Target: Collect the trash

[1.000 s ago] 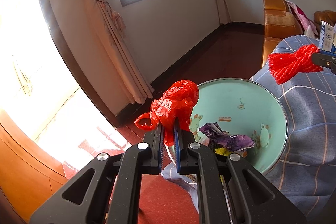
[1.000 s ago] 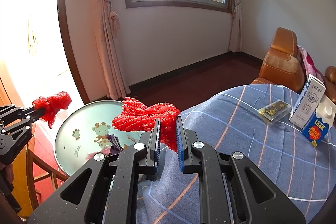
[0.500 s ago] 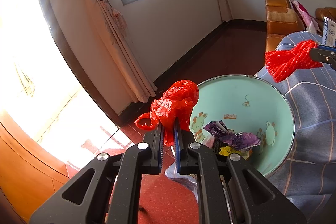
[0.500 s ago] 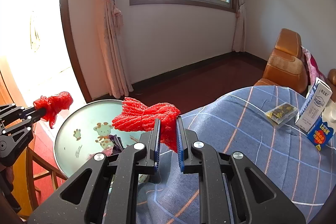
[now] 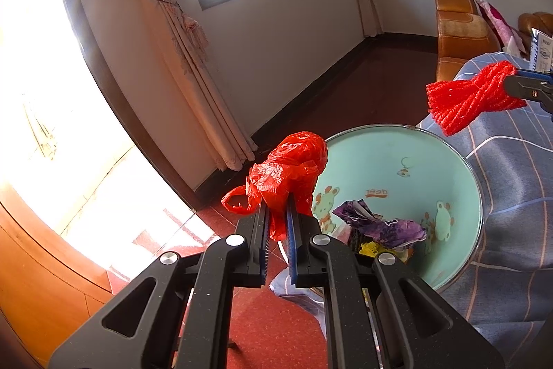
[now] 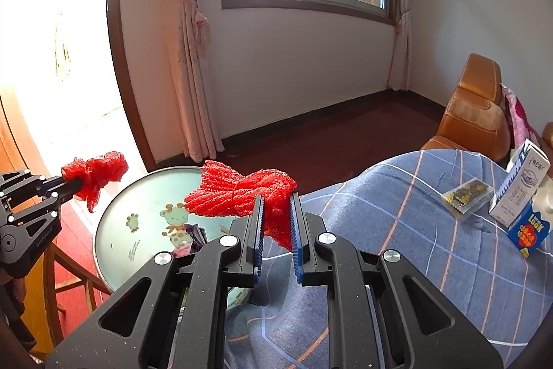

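My left gripper (image 5: 276,213) is shut on a crumpled red plastic bag (image 5: 290,168), held just outside the near-left rim of a mint-green cartoon basin (image 5: 397,158). The basin holds purple and yellow wrappers (image 5: 380,227). My right gripper (image 6: 276,206) is shut on a red mesh net (image 6: 235,192), held above the table edge beside the basin (image 6: 138,223). The net also shows in the left wrist view (image 5: 466,99), and the bag in the right wrist view (image 6: 96,172).
A blue checked tablecloth (image 6: 414,265) covers the table. On it lie a clear packet with gold bits (image 6: 466,196), a white carton (image 6: 522,189) and a blue carton (image 6: 528,230). An orange sofa (image 6: 477,113) stands behind. Curtains (image 6: 186,57) hang by the window.
Both grippers have risen a little and kept their loads. The red net has shifted right and up relative to the basin in the left wrist view.
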A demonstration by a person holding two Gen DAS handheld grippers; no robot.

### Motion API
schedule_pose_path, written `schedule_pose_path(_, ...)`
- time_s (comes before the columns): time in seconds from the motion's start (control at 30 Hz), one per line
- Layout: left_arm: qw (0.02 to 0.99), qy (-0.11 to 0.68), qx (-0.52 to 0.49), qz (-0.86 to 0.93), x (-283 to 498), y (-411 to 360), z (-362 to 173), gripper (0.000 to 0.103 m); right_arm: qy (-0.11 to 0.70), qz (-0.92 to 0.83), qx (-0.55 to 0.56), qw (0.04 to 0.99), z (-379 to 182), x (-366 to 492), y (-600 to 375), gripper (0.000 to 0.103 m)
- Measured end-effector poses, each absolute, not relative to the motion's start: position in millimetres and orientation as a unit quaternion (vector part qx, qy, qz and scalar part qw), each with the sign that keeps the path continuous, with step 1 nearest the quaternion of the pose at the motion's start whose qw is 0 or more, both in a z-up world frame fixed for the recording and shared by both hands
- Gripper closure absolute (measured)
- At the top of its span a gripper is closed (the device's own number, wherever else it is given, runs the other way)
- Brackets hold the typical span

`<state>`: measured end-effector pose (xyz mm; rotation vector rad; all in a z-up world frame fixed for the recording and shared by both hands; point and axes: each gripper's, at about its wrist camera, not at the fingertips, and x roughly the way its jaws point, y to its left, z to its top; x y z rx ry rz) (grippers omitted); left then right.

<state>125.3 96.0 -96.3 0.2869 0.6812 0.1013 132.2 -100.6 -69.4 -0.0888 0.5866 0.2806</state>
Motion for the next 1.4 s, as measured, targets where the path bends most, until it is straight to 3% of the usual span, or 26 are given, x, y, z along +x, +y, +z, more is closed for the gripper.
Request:
schedule_pose_path(0.27,0.933,0.332,0.136,0.038,123.8,93.2,-96.3,0.091,0.292,0.152,-0.046,0.943,-71.0,134.5,-94.3,0.087)
schedule_pose_path(0.33,0.934,0.329,0.135,0.036,122.6,91.4,-95.5,0.079,0.29,0.157,-0.048,0.943,-71.3,135.1,-90.0,0.086)
schedule_pose_path(0.4,0.936,0.324,0.135,0.035,121.1,90.5,-93.6,0.061,0.291,0.163,-0.047,0.942,-72.3,136.8,-87.2,0.077)
schedule_pose_path(0.47,0.938,0.318,0.134,0.038,119.3,90.7,-91.1,0.054,0.286,0.162,-0.042,0.944,-71.9,135.7,-87.8,0.055)
schedule_pose_path(0.53,0.939,0.317,0.132,0.039,118.2,91.3,-89.6,0.049,0.284,0.158,-0.034,0.945,-71.4,134.0,-91.7,0.051)
schedule_pose_path(0.6,0.941,0.311,0.127,0.044,115.9,91.9,-86.9,0.036,0.282,0.149,-0.029,0.947,-70.2,131.0,-96.9,0.051)
schedule_pose_path(0.77,0.95,0.287,0.112,0.044,106.6,88.5,-72.7,0.02,0.269,0.119,-0.008,0.956,-64.9,110.9,-115.9,0.044)
schedule_pose_path(1.1,0.964,0.248,0.089,0.031,83.9,79.0,-45.9,0.011,0.221,0.074,-0.009,0.972,-39.6,59.2,-138.8,0.037)
schedule_pose_path(1.4,0.968,0.234,0.086,0.028,71.5,74.3,-35.4,0.009,0.196,0.059,-0.009,0.979,-24.5,37.7,-146.0,0.035)
